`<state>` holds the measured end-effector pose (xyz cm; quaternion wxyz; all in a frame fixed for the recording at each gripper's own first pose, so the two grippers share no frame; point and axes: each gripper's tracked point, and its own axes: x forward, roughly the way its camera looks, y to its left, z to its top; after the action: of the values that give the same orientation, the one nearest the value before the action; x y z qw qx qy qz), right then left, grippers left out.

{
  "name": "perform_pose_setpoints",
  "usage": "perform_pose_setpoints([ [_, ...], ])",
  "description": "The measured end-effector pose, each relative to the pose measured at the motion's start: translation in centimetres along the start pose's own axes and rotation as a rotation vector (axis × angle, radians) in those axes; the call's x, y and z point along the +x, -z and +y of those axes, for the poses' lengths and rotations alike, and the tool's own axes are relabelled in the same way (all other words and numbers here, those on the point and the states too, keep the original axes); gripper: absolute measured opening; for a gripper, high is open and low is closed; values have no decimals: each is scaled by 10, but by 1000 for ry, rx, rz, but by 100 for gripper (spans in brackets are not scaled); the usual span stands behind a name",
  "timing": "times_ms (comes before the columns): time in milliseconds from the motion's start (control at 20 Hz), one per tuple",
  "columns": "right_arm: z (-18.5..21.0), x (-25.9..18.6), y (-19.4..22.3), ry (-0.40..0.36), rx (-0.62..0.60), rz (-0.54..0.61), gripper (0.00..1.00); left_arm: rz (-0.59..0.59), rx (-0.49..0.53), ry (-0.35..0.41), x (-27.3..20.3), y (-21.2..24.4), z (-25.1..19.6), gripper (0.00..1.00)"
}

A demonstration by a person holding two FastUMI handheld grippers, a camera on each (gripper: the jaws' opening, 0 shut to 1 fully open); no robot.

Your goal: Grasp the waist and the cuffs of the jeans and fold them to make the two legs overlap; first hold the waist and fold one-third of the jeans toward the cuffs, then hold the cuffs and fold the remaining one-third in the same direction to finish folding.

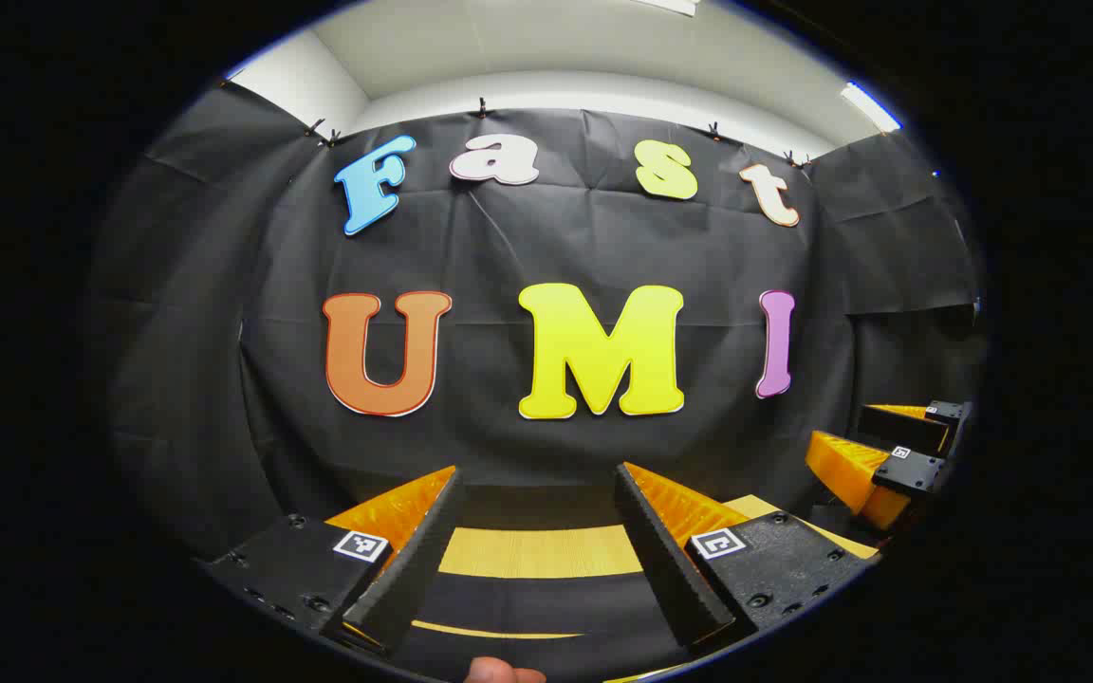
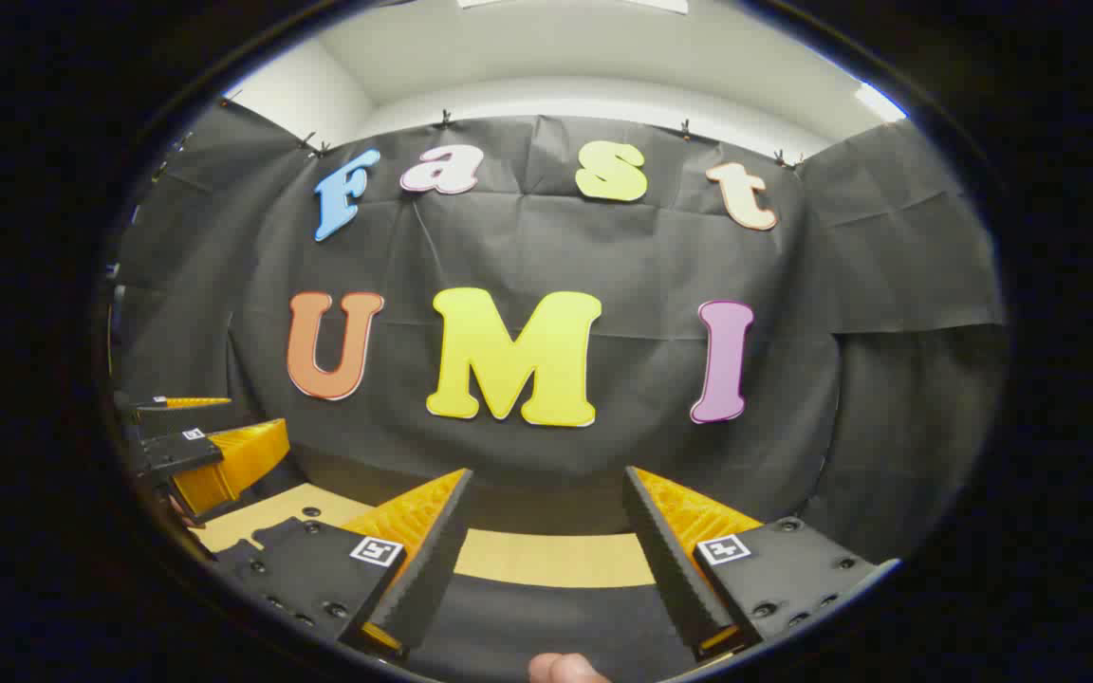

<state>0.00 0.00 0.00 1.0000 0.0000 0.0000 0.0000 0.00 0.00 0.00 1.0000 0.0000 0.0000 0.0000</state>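
Plainly, two tools (image 1: 539,512) (image 2: 546,512), both agape, nothing held.

Both grippers raised, level, parted, holding nothing.

Left gripper (image 1: 539,526) pointing straight ahead, fingers (image 1: 414,560) spread wide apart, gap between them bare; a fingertip of the holding hand (image 1: 504,673) peeking in at the bottom edge. Right gripper (image 2: 546,531) likewise level and forward, fingers (image 2: 670,560) spread, nothing between them. Seen from each, the other gripper alongside at about the same height, jaws also apart.
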Motion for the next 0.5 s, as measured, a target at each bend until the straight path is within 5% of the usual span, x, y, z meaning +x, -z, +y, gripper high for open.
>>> perform_pose_setpoints([
  [300, -6, 5, -2, 10, -7, -3, 94, 3, -11, -13, 7, 2, 4, 100],
  [350, -7, 6, -3, 9, -6, -6, 94, 4, -12, -15, 7, 3, 4, 94],
  [500, -10, 8, -2, 18, -5, 1, 95, 4, -9, -23, 8, 2, 7, 100],
])
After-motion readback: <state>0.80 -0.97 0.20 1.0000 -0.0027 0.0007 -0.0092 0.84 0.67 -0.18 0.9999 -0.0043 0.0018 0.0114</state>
